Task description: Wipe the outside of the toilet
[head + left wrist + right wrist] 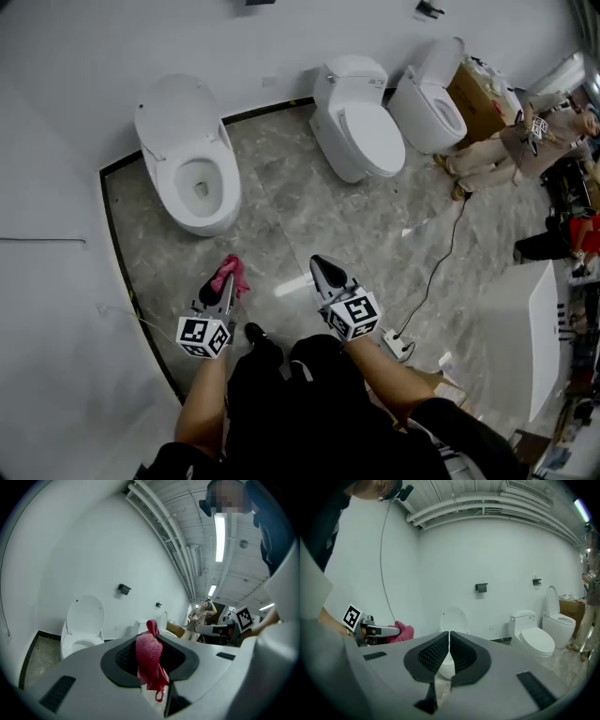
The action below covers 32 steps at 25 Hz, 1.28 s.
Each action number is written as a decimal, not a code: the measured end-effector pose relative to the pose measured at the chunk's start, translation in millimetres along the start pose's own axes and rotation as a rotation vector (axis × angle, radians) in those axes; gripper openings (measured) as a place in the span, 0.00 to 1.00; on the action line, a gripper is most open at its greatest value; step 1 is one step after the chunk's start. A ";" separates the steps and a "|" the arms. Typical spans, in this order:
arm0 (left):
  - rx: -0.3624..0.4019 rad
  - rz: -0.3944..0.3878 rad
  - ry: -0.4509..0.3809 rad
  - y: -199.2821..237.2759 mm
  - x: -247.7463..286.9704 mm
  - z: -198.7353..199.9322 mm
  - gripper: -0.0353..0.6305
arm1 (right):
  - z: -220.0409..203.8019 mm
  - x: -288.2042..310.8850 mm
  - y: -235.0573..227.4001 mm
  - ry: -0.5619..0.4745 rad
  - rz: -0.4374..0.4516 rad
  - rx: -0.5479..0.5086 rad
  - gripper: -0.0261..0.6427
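Observation:
A white toilet [192, 150] with its lid raised stands at the left on the grey marble floor, ahead of both grippers. My left gripper [225, 284] is shut on a pink cloth [230, 275], which bunches between its jaws in the left gripper view, cloth [149, 660]. The same toilet [80, 627] shows beyond it at the left. My right gripper [328, 272] is shut with nothing in it, its pads touching. In the right gripper view the gripper [449, 641] points at the open toilet [452, 625], and the left gripper with the cloth [401, 632] is at the left.
Two more white toilets [361, 117] [431, 94] stand along the wall to the right. A person [511, 145] stands beyond them by a cardboard box [473, 98]. A black cable [436, 267] runs over the floor to a power strip [398, 345]. A white fixture [516, 337] is at the right.

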<state>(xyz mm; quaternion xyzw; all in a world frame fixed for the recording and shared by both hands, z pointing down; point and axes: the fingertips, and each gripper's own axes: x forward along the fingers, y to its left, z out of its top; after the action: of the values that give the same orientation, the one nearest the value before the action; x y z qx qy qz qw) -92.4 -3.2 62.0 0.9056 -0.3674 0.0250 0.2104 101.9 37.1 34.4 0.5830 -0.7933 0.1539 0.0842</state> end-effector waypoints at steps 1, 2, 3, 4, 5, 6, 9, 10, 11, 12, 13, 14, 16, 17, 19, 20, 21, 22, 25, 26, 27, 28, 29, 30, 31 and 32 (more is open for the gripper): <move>-0.003 0.006 -0.017 4.6 8.0 4.0 0.21 | 3.7 12.7 -7.8 -0.007 0.005 -0.010 0.09; 0.000 0.015 -0.035 10.9 15.6 9.6 0.21 | 8.8 28.9 -11.6 -0.013 0.021 -0.020 0.09; 0.003 0.025 -0.045 17.1 22.1 12.3 0.21 | 11.1 44.6 -12.1 -0.013 0.042 -0.025 0.09; 0.002 0.034 -0.043 21.6 27.6 9.6 0.21 | 8.4 56.9 -11.2 -0.004 0.061 -0.025 0.09; -0.003 0.041 -0.034 24.8 33.1 2.6 0.21 | 1.9 66.5 -11.1 0.009 0.077 -0.022 0.09; -0.008 0.049 -0.023 28.2 39.1 -5.9 0.21 | -5.7 75.8 -12.2 0.020 0.091 -0.019 0.09; -0.007 0.088 -0.005 43.0 56.4 -28.9 0.21 | -26.3 109.6 -18.1 0.035 0.144 -0.012 0.09; -0.004 0.103 -0.002 47.8 62.5 -37.3 0.21 | -33.9 120.9 -20.5 0.038 0.164 -0.013 0.09; -0.001 0.117 0.003 53.0 69.4 -46.8 0.20 | -43.0 132.1 -23.2 0.041 0.183 -0.016 0.09; 0.004 0.129 0.006 59.3 77.1 -56.7 0.20 | -53.4 144.3 -26.1 0.045 0.198 -0.019 0.09; 0.012 0.140 0.008 67.2 85.5 -66.6 0.21 | -64.9 157.8 -29.1 0.048 0.211 -0.022 0.09; 0.023 0.149 0.006 76.5 94.1 -76.2 0.20 | -77.1 172.5 -32.2 0.049 0.222 -0.025 0.09; 0.041 0.162 -0.002 96.7 111.5 -97.2 0.20 | -102.3 202.4 -39.2 0.041 0.234 -0.029 0.09; 0.049 0.167 -0.006 106.7 119.5 -109.0 0.20 | -114.9 215.9 -42.9 0.034 0.234 -0.029 0.09; 0.060 0.177 -0.013 126.6 135.6 -133.6 0.20 | -138.0 240.6 -49.8 0.012 0.233 -0.030 0.09; 0.056 0.184 -0.017 136.4 143.7 -146.7 0.20 | -149.2 252.2 -52.9 0.000 0.234 -0.031 0.09; 0.048 0.192 -0.020 145.7 151.4 -160.8 0.20 | -161.7 263.0 -55.9 -0.009 0.235 -0.032 0.09; 0.042 0.201 -0.024 153.9 158.8 -175.3 0.20 | -175.6 273.0 -59.0 -0.015 0.236 -0.031 0.09; 0.056 0.216 -0.033 173.9 179.5 -216.3 0.20 | -221.1 300.0 -65.7 -0.025 0.231 -0.025 0.09; 0.067 0.218 -0.034 180.9 186.4 -229.4 0.20 | -235.6 307.9 -65.6 -0.031 0.231 -0.028 0.09; 0.079 0.219 -0.034 189.0 194.1 -241.8 0.20 | -248.8 316.3 -65.3 -0.038 0.230 -0.027 0.09; 0.085 0.220 -0.036 197.9 202.4 -253.3 0.20 | -260.6 325.2 -65.7 -0.045 0.225 -0.015 0.09; 0.087 0.222 -0.039 206.3 210.6 -264.3 0.20 | -271.7 333.4 -67.2 -0.052 0.216 0.006 0.09; 0.087 0.226 -0.043 213.1 218.0 -274.6 0.20 | -282.6 340.1 -69.3 -0.055 0.204 0.028 0.09; 0.092 0.231 -0.047 218.2 225.0 -283.4 0.20 | -292.6 345.6 -71.3 -0.058 0.192 0.042 0.09; 0.103 0.240 -0.052 222.8 231.7 -289.9 0.20 | -301.0 350.6 -72.9 -0.061 0.181 0.049 0.09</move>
<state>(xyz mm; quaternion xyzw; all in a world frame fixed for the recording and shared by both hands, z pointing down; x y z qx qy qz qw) -42.5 -182.1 453.0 0.8652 -0.4766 0.0454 0.1493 50.2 -194.9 437.3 0.5152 -0.8410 0.1623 0.0317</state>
